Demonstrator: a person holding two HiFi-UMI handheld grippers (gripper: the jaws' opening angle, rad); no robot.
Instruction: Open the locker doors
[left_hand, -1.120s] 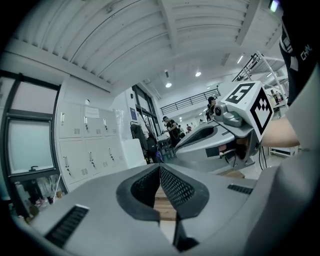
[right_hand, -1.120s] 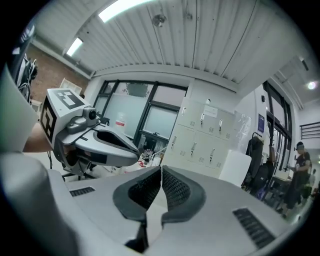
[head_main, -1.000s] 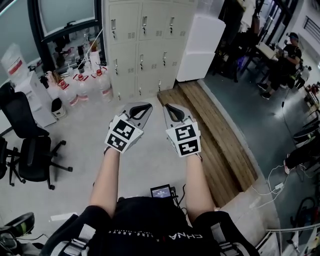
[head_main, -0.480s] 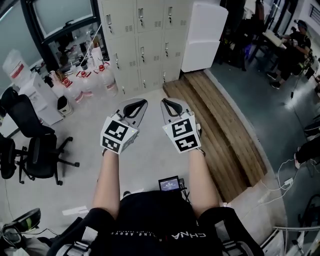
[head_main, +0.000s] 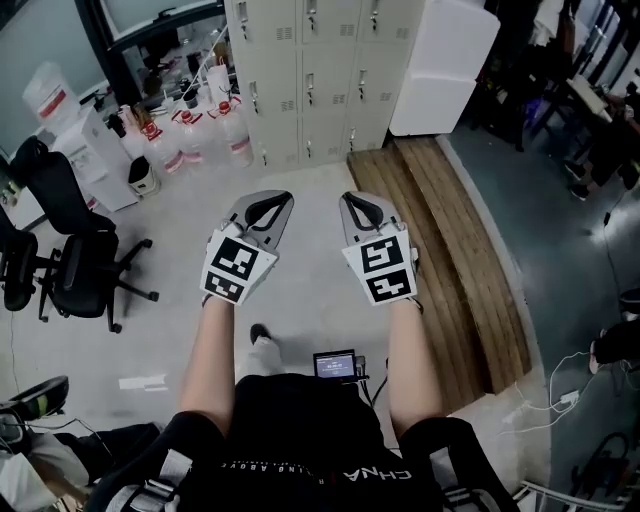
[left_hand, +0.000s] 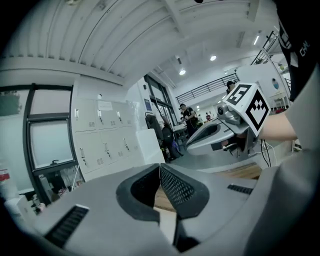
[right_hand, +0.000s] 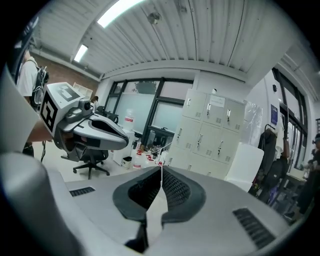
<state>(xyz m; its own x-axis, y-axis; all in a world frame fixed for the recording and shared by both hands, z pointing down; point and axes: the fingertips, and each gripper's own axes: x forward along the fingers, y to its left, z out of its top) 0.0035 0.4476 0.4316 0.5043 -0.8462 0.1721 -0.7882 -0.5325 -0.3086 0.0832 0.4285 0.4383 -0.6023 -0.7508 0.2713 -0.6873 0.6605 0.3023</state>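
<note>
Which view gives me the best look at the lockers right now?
Right gripper view: the lockers stand upright, with doors and handles seen nearly from the front. The head view shows the lockers steeply from above, with the top cropped. The left gripper view shows them small and at an angle.

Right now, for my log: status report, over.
Left tool shut, empty. Right tool shut, empty. Locker doors closed, not reached. Bottles beside them, not blocking.

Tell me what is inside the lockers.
Only the shut doors of the lockers show in the head view. Whatever is inside is covered by them.
</note>
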